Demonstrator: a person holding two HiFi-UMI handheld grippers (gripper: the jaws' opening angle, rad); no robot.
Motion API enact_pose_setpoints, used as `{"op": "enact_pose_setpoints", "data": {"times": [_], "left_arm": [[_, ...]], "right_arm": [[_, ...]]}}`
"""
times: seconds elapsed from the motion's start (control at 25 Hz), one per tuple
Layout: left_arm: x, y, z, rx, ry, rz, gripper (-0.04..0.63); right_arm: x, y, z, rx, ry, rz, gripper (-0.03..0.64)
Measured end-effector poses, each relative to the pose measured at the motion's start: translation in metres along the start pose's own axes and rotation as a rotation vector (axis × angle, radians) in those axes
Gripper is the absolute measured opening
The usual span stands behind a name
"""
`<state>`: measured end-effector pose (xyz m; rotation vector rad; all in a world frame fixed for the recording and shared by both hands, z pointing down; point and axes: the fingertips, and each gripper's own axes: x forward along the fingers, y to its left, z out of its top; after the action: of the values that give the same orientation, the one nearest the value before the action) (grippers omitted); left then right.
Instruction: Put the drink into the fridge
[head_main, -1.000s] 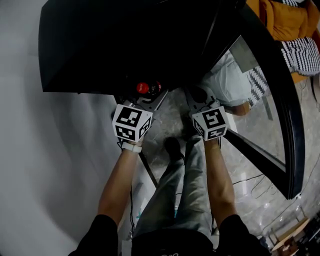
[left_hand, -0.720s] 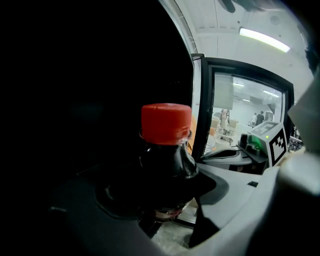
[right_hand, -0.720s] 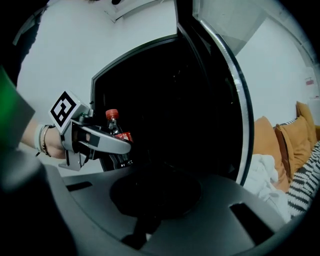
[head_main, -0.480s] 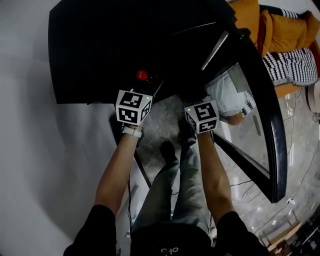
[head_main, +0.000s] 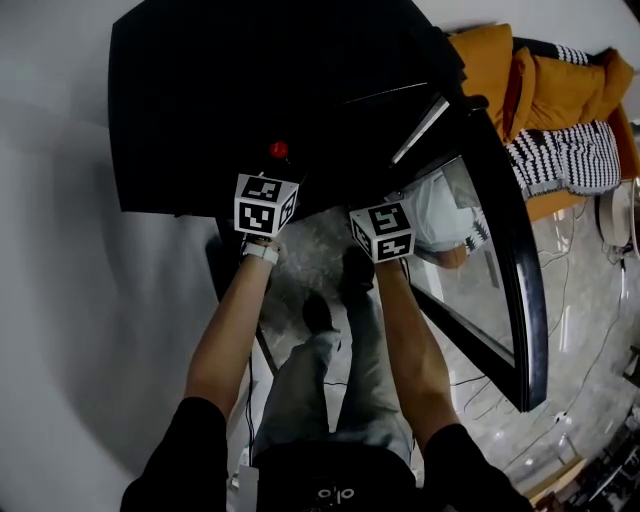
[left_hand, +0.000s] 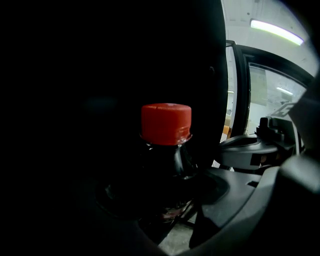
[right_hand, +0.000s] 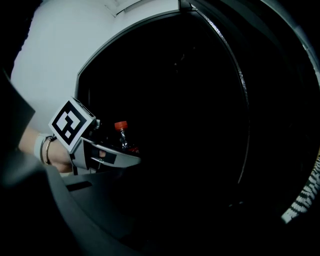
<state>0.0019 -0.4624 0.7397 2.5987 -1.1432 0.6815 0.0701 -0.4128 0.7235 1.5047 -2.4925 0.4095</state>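
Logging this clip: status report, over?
Left hand-held gripper shut on drink bottle. Right hand-held gripper unreadable in dark. Fridge door open, nothing seen blocking.

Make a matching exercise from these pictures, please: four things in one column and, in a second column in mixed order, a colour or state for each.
Things:
1. drink bottle
2. fridge door
3. cushion
4. blanket

Colour or state:
A. swung open
B. black and white pattern
C. has a red cap
D. orange

Right pairs: 1-C, 2-A, 3-D, 4-B.
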Motion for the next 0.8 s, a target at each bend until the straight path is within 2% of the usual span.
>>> {"op": "enact_pose_setpoints", "data": {"times": [0.48, 0.8], "left_arm": [[0.008, 0.013, -0.017, -0.006, 0.023, 0.036, 0.304], [0.01, 0.013, -0.02, -0.007, 0.008, 0.039, 0.303]], "right_arm": [[0.005, -0.002, -0.002, -0.004, -0.01, 0.002, 0.007], [0.002, 0.001, -0.01, 0.003, -0.003, 0.0, 0.006]]}}
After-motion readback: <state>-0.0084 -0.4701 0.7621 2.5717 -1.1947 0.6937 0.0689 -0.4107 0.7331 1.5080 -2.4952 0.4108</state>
